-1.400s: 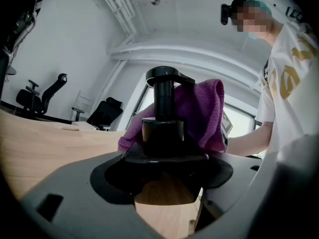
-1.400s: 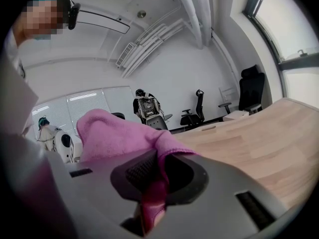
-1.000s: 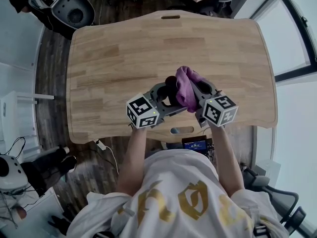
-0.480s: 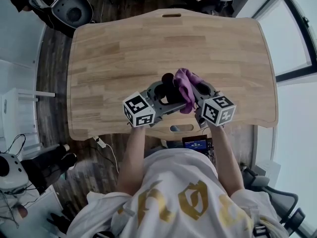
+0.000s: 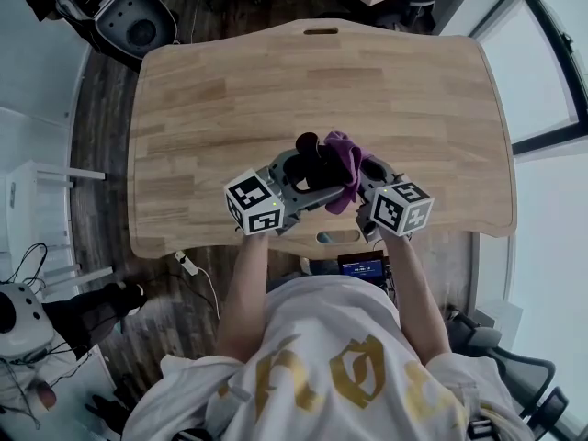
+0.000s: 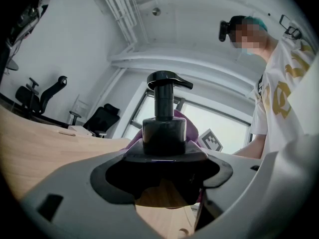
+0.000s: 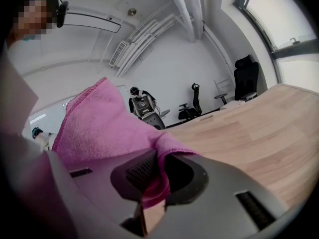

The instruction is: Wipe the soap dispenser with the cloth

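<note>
**WIPING STEP: CLOTH (image 7: 97,128) APPLIED TO SOAP DISPENSER (image 6: 163,131)**

Position: the soap dispenser is upright over the near part of the table (image 5: 220,90), directly in front of the person; whether its base rests on the wood cannot be determined.

Tool state: the left gripper (image 6: 167,171) has its jaws closed round the dispenser body just below the shoulder, with the black pump head (image 6: 168,78) standing clear above them; the right gripper (image 7: 158,173) sits just beside the dispenser on its right, jaws pinched nearly together on a fold of the pink cloth; the rest of the cloth bunches up against the dispenser's right and far side, touching it.

Procedure (recommended):
- Maintain a firm left grip so the dispenser does not twist or tip under wiping pressure;
- Draw the cloth along the body with light, even pressure, working from the shoulder downward;
- Turn the dispenser with the left gripper to present unwiped faces, since the jaws cover part of the body;
- Avoid pressing down on the pump head; soap may discharge;
- Check that the cloth does not slip out of the right jaws.
</note>
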The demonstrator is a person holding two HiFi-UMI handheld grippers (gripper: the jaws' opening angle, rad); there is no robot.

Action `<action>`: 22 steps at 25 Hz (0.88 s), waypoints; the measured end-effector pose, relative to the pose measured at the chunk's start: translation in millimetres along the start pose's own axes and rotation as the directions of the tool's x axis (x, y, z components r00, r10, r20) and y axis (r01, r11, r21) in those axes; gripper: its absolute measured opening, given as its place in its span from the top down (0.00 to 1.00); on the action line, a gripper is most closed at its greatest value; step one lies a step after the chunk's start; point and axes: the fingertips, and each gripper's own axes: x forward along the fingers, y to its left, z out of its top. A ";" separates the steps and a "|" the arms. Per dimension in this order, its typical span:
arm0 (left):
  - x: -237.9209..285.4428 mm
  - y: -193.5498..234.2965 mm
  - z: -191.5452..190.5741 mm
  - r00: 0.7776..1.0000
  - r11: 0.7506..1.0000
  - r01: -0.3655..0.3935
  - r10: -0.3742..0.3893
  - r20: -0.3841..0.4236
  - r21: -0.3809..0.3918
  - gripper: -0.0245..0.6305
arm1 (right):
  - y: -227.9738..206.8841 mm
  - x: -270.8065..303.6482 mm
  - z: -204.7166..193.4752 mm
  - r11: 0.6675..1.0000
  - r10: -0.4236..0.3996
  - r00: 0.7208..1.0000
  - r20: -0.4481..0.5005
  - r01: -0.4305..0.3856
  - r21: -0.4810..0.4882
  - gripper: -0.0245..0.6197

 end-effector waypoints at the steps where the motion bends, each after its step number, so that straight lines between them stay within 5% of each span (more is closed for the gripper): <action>1: -0.3 -0.1 1.1 1.000 1.000 0.000 0.000 0.004 -0.001 0.44 | 0.4 0.4 0.2 1.000 0.003 1.000 0.003 -0.003 0.006 0.90; 22: -3.3 7.1 11.5 0.998 1.000 -0.006 0.008 0.063 -0.030 0.44 | 29.8 16.1 -20.1 0.993 0.113 0.993 -0.037 -0.111 0.039 0.90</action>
